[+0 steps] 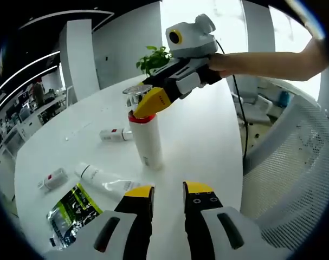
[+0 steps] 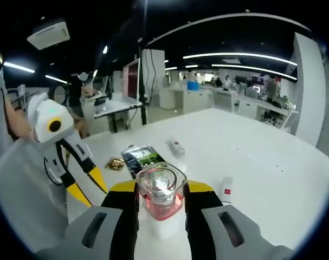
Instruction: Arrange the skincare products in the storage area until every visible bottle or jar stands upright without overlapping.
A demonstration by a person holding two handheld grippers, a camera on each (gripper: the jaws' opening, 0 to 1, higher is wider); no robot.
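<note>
In the left gripper view, the left gripper (image 1: 168, 196) is hovering spread, while ahead the right gripper (image 1: 152, 104) is pinching the upright white bottle (image 1: 146, 142). In the right gripper view, its jaws are clamping the clear cap (image 2: 161, 187); releasing straight upward should avoid tipping it.

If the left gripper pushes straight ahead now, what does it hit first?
Probably the upright white bottle that the right gripper grips at the cap; bare table lies before it, though depth is unclear.
</note>
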